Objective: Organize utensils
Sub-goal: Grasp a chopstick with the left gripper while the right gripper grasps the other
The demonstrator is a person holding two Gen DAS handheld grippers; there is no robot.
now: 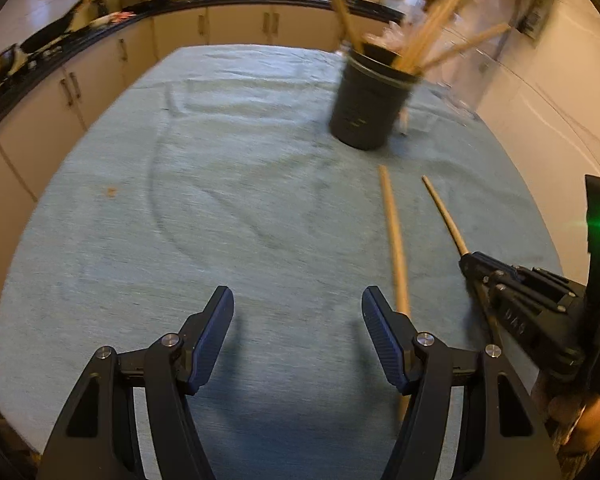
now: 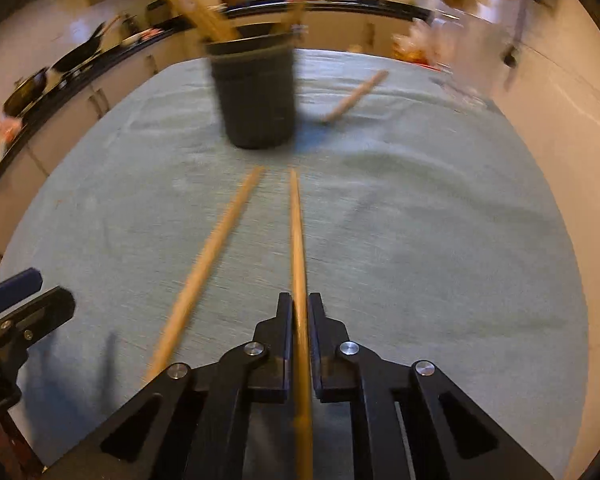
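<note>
At 6 o'clock, wooden stick (image 2: pixel 299 248) is clamped by right gripper (image 2: pixel 300 308); left gripper (image 1: pixel 298 304) spread, empty; dark cup (image 2: pixel 256 96), prob. blurred, at 12.

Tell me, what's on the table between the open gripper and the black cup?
Just bare blue cloth between the left gripper and the black cup, seen from the left wrist; a loose wooden stick lies just to the side.
</note>
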